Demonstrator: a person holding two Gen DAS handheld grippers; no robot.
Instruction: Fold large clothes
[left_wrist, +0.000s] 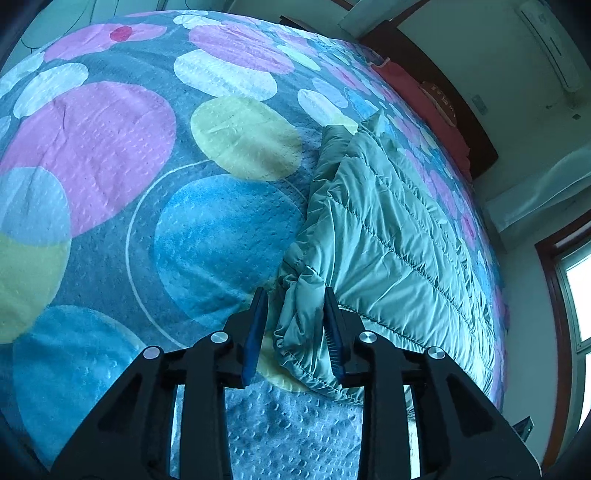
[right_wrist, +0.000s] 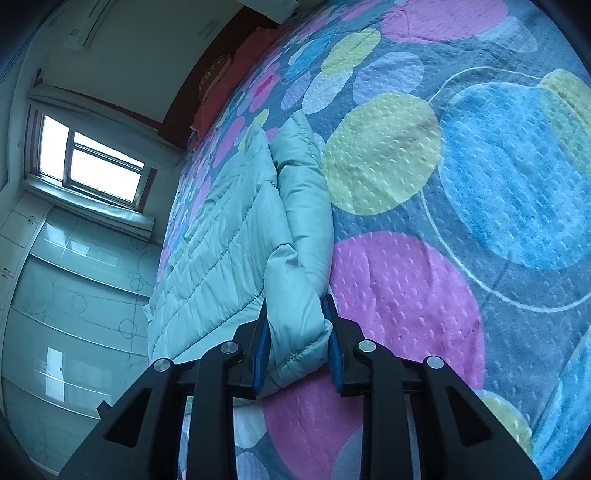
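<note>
A pale teal quilted puffer jacket (left_wrist: 388, 236) lies on the bed, folded into a long strip. In the left wrist view my left gripper (left_wrist: 295, 306) has its blue-padded jaws around a bunched corner of the jacket, with fabric filling the gap between the pads. In the right wrist view the same jacket (right_wrist: 229, 236) lies left of centre, and my right gripper (right_wrist: 295, 314) has its jaws around a folded sleeve end (right_wrist: 295, 295), with fabric between the pads.
The bed is covered by a bedspread (left_wrist: 147, 184) with large coloured circles. A red pillow (left_wrist: 424, 99) and a dark headboard lie at the far end. A window (right_wrist: 92, 158) and glossy wardrobe doors (right_wrist: 74, 295) stand beside the bed.
</note>
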